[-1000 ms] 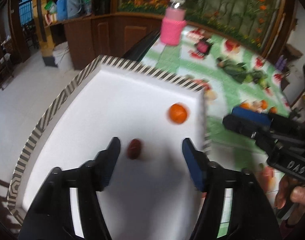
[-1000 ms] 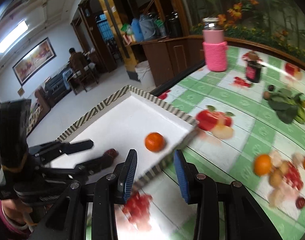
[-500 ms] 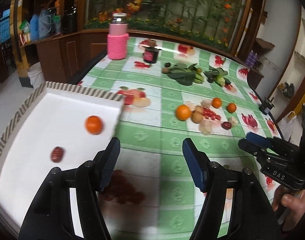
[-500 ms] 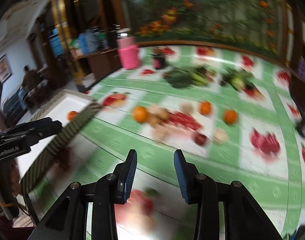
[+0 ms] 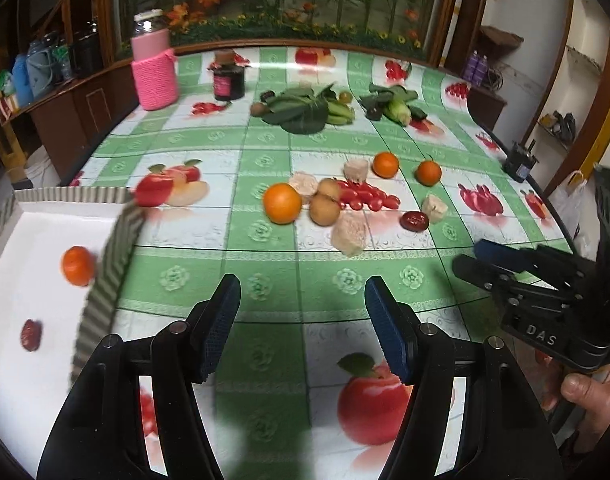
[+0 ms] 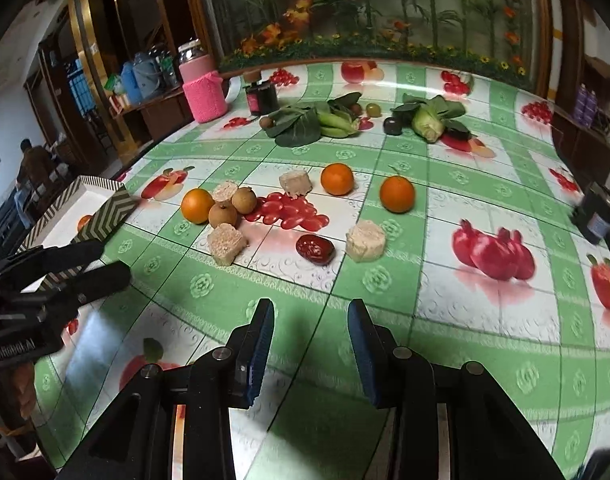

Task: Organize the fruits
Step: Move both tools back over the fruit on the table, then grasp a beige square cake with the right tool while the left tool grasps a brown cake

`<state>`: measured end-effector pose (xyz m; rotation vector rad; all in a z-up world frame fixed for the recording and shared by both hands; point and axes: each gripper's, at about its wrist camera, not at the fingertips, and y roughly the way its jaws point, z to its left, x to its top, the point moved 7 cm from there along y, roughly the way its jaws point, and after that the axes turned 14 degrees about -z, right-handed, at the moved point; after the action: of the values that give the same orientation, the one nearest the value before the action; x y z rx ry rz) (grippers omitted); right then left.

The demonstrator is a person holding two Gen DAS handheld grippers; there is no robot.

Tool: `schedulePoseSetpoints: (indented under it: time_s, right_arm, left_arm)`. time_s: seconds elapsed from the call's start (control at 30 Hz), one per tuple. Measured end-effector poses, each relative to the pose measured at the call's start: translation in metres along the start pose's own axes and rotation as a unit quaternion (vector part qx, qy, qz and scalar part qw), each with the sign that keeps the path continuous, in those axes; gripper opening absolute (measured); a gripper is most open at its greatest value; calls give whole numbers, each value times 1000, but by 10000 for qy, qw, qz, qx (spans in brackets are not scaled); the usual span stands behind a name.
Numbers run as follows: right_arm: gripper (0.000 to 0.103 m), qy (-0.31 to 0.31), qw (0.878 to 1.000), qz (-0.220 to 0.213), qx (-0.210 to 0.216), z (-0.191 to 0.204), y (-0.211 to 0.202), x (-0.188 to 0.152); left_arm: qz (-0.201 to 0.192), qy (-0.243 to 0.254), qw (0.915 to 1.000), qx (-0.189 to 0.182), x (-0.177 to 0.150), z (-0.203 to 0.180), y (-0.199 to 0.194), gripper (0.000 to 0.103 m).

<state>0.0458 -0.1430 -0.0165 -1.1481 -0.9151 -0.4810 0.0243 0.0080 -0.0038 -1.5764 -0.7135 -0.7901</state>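
Two fruits, an orange (image 5: pixel 77 266) and a red date (image 5: pixel 30 334), lie in the striped box (image 5: pixel 105 276) at left; left gripper (image 5: pixel 303 326) and right gripper (image 6: pixel 311 354) both hover spread and empty, so next likely fetch the loose red date (image 6: pixel 315 249) near table centre.

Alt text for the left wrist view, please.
The open left gripper hovers empty over a green fruit-print tablecloth. At left, a white tray holds an orange and a red date; more fruit lies ahead.
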Motion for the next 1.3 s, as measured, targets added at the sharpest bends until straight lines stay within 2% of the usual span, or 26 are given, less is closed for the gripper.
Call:
schedulePoseSetpoints:
  time_s: [0.1,0.2,0.3,0.53,0.8,0.83,0.9,0.93,0.97,1.13,1.3]
  right_arm:
    - [37,-105,9997,113,-212,-11,12,1]
    - [37,48,9994,89,-317,-26,20,9]
    - [37,196,9993,108,-288,-37,28,17]
    - [37,-22,9994,298,-192,-37,51,20]
    - [33,-153,9995,175,-217,-39,61,22]
    - [32,-154,9995,162,-218,-39,61,21]
    - [28,-45,9997,144,-165,-42,59,22]
    - [28,4,9998,140,-146,-43,58,22]
    - [28,32,9998,143,-133,-44,57,21]
    - [28,32,9998,154,-114,-41,51,20]
    - [28,77,10000,8,-2,-30,28,18]
  left_arm:
    - [35,122,9999,0,0,-6,9,65]
    - [71,238,9997,-4,1,-12,19,65]
    - [113,275,9995,-57,3,-18,29,65]
    - [274,413,9988,-49,5,-27,54,65]
    - [448,468,9979,-51,3,-33,74,65]
    - [474,440,9979,-74,2,-33,76,64]
    - [468,372,9981,-113,1,-33,78,51]
    - [380,422,9984,-63,2,-32,78,35]
    - [373,424,9984,-55,3,-32,79,26]
    - [376,256,9989,-79,4,-25,76,26]
    - [180,259,9995,-95,6,-20,51,26]
